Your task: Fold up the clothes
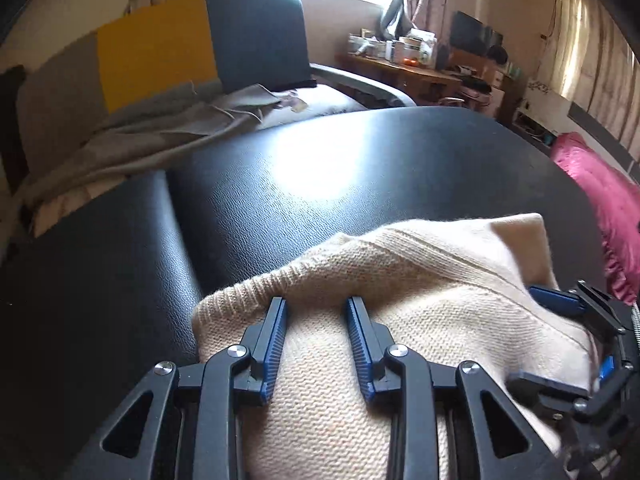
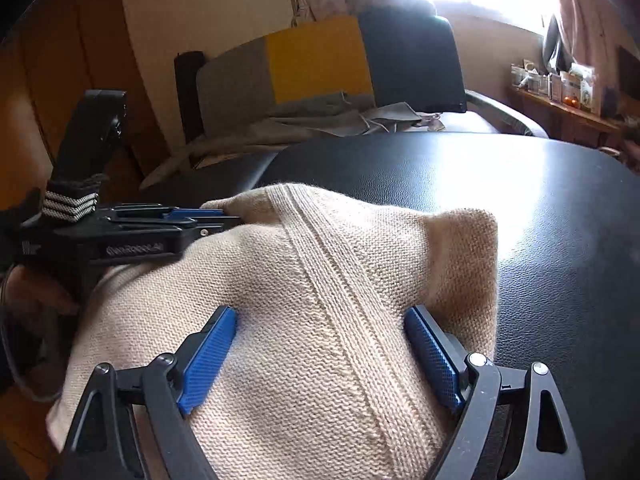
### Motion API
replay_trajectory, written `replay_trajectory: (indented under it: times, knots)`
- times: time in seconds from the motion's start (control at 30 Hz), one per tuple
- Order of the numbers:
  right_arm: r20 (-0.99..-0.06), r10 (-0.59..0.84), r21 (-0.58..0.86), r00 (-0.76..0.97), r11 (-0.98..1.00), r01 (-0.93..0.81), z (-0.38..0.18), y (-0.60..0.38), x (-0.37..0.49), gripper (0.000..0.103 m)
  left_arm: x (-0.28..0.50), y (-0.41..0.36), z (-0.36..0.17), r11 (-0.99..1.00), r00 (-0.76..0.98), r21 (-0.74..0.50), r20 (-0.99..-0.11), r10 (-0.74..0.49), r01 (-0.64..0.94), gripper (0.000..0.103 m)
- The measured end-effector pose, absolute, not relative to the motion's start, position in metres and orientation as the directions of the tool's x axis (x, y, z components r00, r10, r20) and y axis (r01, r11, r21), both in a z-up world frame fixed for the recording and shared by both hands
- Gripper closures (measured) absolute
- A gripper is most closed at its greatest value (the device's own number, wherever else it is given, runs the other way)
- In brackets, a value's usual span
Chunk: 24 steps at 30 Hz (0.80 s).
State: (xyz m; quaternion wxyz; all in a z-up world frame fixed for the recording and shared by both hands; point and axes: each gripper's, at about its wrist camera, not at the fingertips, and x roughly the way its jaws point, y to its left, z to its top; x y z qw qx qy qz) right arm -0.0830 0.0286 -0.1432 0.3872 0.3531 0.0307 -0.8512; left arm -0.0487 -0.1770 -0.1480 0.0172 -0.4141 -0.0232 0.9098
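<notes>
A cream knit sweater (image 1: 420,280) lies bunched on the near part of a black leather surface (image 1: 320,168). My left gripper (image 1: 316,302) has its blue pads closed on a fold by the ribbed hem, with knit bulging between them. From the right wrist view the left gripper (image 2: 230,218) comes in from the left with its tips buried in the sweater (image 2: 340,248). A hand with a striped cuff (image 2: 72,204) holds it. My right gripper (image 2: 320,312) stands wide open astride the ribbed band, and its pads are not squeezing the cloth. The right gripper (image 1: 520,336) also shows at the sweater's right edge.
Behind the leather surface (image 2: 520,184) stands a chair with a grey, yellow and black back (image 1: 156,48), with grey cloth (image 1: 160,128) draped over its seat. Pink fabric (image 1: 600,200) lies off the right edge. A cluttered wooden desk (image 1: 400,64) stands under the bright window.
</notes>
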Motion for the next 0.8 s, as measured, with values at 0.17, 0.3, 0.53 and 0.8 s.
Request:
replay_trajectory:
  times: [0.17,0.3,0.53,0.8]
  knots:
    - [-0.622,-0.641,0.225,-0.449,-0.696,0.682,-0.141,0.030,-0.083,0.015,-0.053,-0.181,-0.147,-0.997,-0.667,-0.070,-0.744,0.045,0.010,0.071]
    - [-0.619,-0.647,0.229,-0.444,-0.690,0.687,-0.144,0.037,-0.082,0.014,-0.031,-0.196,-0.124,-0.986,-0.694,-0.154,-0.717,0.070,0.060,0.071]
    - [-0.610,-0.666,0.244,-0.429,-0.673,0.698,-0.142,0.045,-0.078,0.011,0.050,-0.187,-0.091,-0.979,-0.761,-0.205,-0.635,0.135,-0.003,0.071]
    - [-0.608,-0.681,0.270,-0.409,-0.661,0.700,-0.138,0.054,-0.071,0.005,0.096,-0.127,-0.147,-0.986,-0.694,-0.147,-0.702,0.160,-0.079,0.071]
